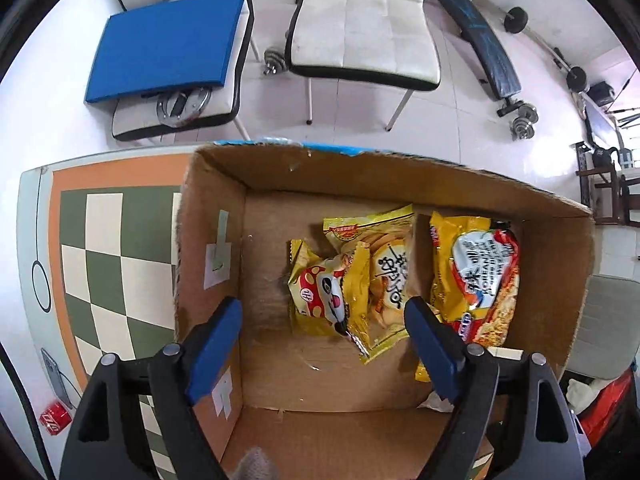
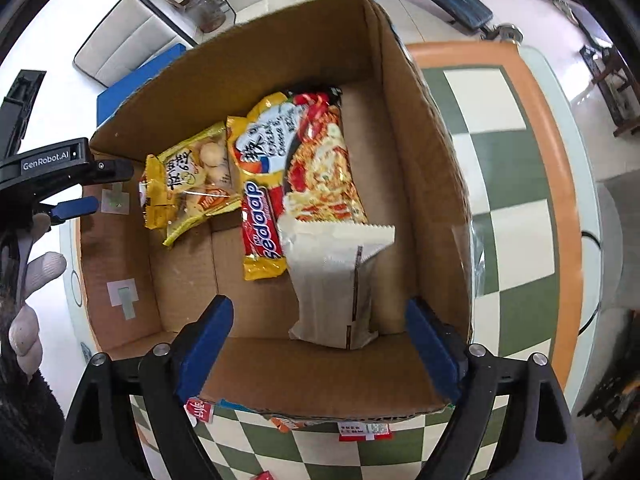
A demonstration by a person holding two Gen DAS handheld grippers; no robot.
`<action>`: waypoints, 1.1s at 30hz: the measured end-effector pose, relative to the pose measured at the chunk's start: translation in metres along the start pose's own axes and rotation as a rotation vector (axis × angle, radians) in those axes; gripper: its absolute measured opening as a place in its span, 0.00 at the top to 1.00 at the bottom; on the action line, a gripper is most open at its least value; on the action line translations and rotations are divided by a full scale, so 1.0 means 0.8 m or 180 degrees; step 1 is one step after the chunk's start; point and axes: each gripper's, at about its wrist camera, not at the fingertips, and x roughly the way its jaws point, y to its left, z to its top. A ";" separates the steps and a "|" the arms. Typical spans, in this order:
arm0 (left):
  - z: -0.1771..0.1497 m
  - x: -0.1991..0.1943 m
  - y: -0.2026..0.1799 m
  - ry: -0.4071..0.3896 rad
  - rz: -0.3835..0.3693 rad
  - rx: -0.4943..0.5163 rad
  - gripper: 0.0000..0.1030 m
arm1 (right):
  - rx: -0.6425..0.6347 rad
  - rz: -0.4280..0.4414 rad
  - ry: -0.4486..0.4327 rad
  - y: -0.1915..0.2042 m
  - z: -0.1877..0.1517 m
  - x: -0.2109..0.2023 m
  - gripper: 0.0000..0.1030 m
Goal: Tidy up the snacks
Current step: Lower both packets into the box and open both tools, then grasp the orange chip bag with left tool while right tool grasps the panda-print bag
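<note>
- My left hand-held gripper (image 1: 324, 340) points almost straight down into the cardboard box (image 1: 400, 168); its jaws stand wide apart with nothing pressed between the blue pads.
- Below that gap lie two yellow snack bags on the box floor: a mushroom-print bag (image 1: 320, 292) overlapping a biscuit bag (image 1: 384, 276).
- The noodle packet (image 1: 480, 280) lies just right of them, its lower end hidden behind my right-hand pad.
- My right hand-held gripper (image 2: 320, 344) tilts steeply down over the near wall of the same box, jaws spread wide and gripping nothing.
- Between its pads, lower down, a white wrapper (image 2: 336, 276) with a serrated edge lies seam-up on the box floor, its top end overlapping the noodle packet (image 2: 304, 168). No pad touches it.
- In the right wrist view the left gripper's black body and one blue pad enter at the left edge, with a gloved hand (image 2: 28, 312) behind it; the sleeve is cut off by the frame.
- The box sits on the checkered counter (image 1: 112, 240).
- A red can (image 1: 54, 422) lies at the counter's near-left corner, partly cut off.
- Small red-and-white packets (image 2: 364, 430) lie on the counter in front of the box, half hidden under its edge; I cannot read them.
</note>
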 end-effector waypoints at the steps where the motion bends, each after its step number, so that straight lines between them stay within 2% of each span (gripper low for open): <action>1: -0.005 -0.007 0.000 -0.0031 -0.0026 0.0011 0.19 | -0.0042 -0.0013 -0.0029 0.005 0.000 -0.003 0.12; 6: -0.027 -0.031 -0.002 -0.0161 -0.0129 0.0080 0.19 | -0.0206 -0.0040 -0.0175 0.027 -0.004 -0.021 0.09; 11: -0.071 -0.066 -0.005 -0.0370 -0.0134 0.0186 0.19 | -0.0243 0.0013 -0.0248 0.036 -0.013 -0.037 0.09; 16: -0.137 -0.102 0.006 -0.0650 -0.0088 0.0140 0.19 | -0.0229 0.0128 -0.0282 0.036 -0.034 -0.059 0.09; 20: -0.205 -0.107 0.028 -0.0802 0.0083 -0.0081 0.19 | -0.0160 0.0201 -0.0258 0.031 -0.069 -0.067 0.09; 25: -0.277 -0.074 0.064 -0.0754 0.0317 -0.0420 0.19 | 0.0222 0.0413 0.0080 0.016 -0.131 -0.023 0.09; 29: -0.304 -0.030 0.088 -0.0481 0.0352 -0.0559 0.19 | 0.0777 0.0587 0.0543 -0.001 -0.176 0.051 0.09; 33: -0.324 0.002 0.107 -0.0334 0.0430 -0.0662 0.19 | 0.1159 0.0640 0.0646 -0.007 -0.191 0.095 0.09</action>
